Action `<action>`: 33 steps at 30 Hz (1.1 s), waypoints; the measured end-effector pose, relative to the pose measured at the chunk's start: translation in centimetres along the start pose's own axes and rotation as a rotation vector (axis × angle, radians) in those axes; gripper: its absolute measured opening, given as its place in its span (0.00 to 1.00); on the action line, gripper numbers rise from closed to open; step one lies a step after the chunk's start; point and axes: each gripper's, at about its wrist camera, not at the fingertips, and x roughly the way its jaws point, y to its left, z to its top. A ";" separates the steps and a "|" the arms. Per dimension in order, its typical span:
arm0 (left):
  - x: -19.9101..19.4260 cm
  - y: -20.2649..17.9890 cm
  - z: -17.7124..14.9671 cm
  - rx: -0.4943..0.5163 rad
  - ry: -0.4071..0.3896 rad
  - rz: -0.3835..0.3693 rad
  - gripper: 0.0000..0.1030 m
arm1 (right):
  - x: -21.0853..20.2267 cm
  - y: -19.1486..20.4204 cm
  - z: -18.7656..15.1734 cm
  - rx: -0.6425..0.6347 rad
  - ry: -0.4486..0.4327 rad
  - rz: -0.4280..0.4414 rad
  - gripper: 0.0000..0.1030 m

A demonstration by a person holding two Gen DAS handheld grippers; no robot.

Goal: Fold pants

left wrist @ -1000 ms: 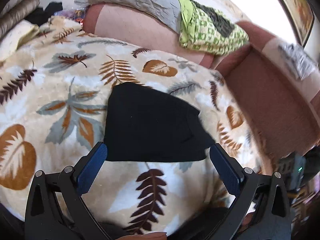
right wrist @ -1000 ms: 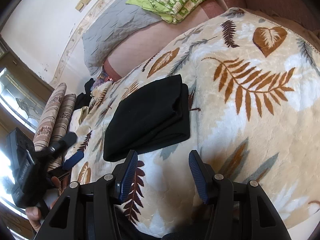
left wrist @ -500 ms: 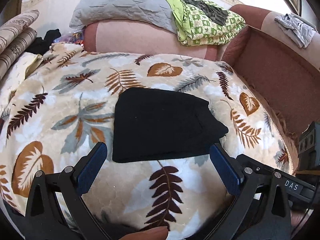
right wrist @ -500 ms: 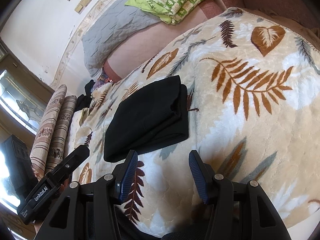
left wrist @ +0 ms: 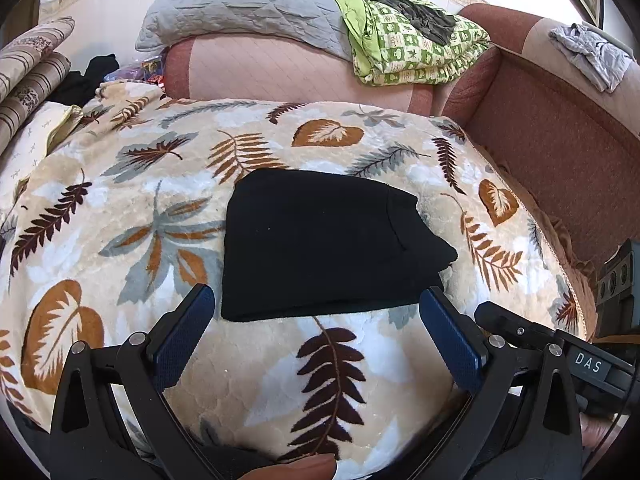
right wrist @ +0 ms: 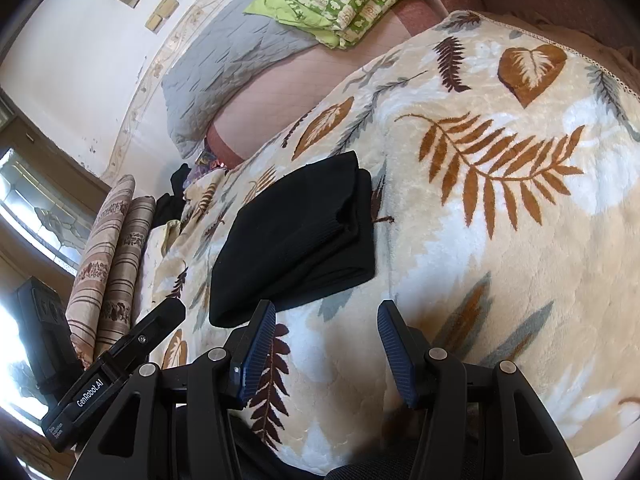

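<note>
The black pants (left wrist: 320,244) lie folded into a compact block on the leaf-patterned blanket (left wrist: 120,208); they also show in the right wrist view (right wrist: 296,240). My left gripper (left wrist: 316,340) is open and empty, held just short of the near edge of the pants. My right gripper (right wrist: 326,348) is open and empty, near the front right corner of the pants and apart from them. The left gripper's body (right wrist: 116,376) shows at lower left in the right wrist view.
A pink sofa back (left wrist: 280,68) carries a grey quilt (left wrist: 248,4) and a green patterned blanket (left wrist: 408,40). A grey garment (left wrist: 592,52) lies on the sofa arm at right. Striped bolsters (left wrist: 28,64) stand at left.
The left gripper has pulled back and swung left, so the pants sit more centred in its view. The right gripper has barely moved. Both stay open.
</note>
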 end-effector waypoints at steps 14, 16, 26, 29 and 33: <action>0.1 -0.1 -0.1 0.001 0.002 -0.002 1.00 | 0.0 -0.2 0.0 0.007 0.003 0.003 0.50; 0.0 -0.2 -0.2 0.000 0.002 -0.002 1.00 | 0.0 -0.2 0.0 0.009 0.002 0.003 0.50; 0.0 -0.2 -0.2 0.000 0.002 -0.002 1.00 | 0.1 -0.2 -0.2 0.013 0.002 0.004 0.50; 0.1 -0.1 -0.1 0.000 0.003 -0.001 1.00 | 0.1 -0.3 -0.2 0.015 0.002 0.004 0.50; 0.1 -0.2 -0.2 -0.002 0.004 -0.004 1.00 | 0.1 -0.3 -0.2 0.015 0.002 0.004 0.50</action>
